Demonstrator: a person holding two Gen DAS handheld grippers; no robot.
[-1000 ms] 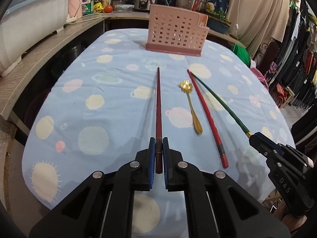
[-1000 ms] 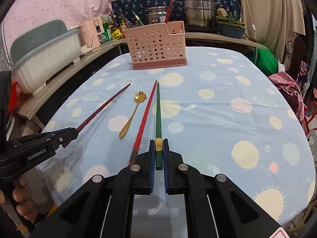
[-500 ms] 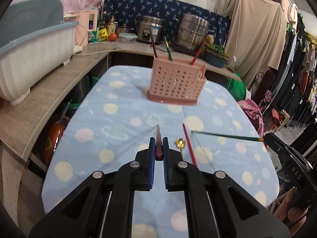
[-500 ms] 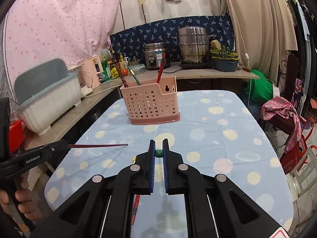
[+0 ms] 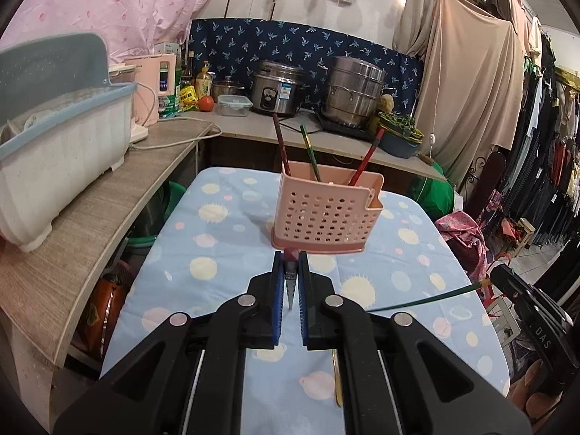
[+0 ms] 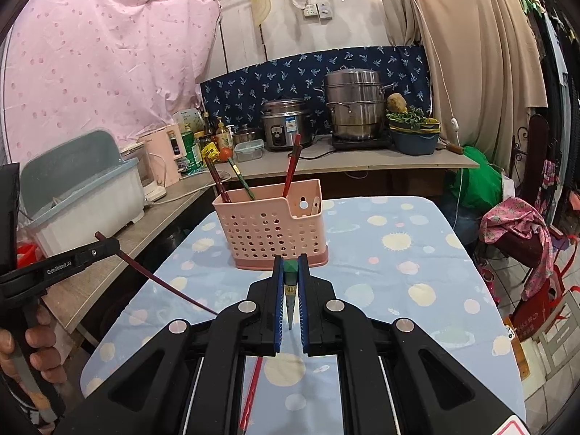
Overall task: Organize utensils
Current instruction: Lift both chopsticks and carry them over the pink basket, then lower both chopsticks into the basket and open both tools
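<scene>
The left gripper [image 5: 290, 272] clamps a dark red chopstick [image 6: 170, 284] and the right gripper [image 6: 290, 275] a green chopstick [image 5: 424, 301]. Both are lifted above the table [image 6: 398, 253], tips slanting down and back toward the near edge. The pink basket [image 5: 322, 214] stands upright at the far end.

"GenRobot.AI" on left claw [image 6: 108, 245]; "DAS" on right claw [image 5: 498, 275]

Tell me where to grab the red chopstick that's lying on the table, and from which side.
Take the red chopstick near its close end, coming straight down from above with the jaws across the shaft. It lies flat on the tablecloth, pointing roughly toward the pink basket, so probably only its long sides offer a pinch.
</scene>
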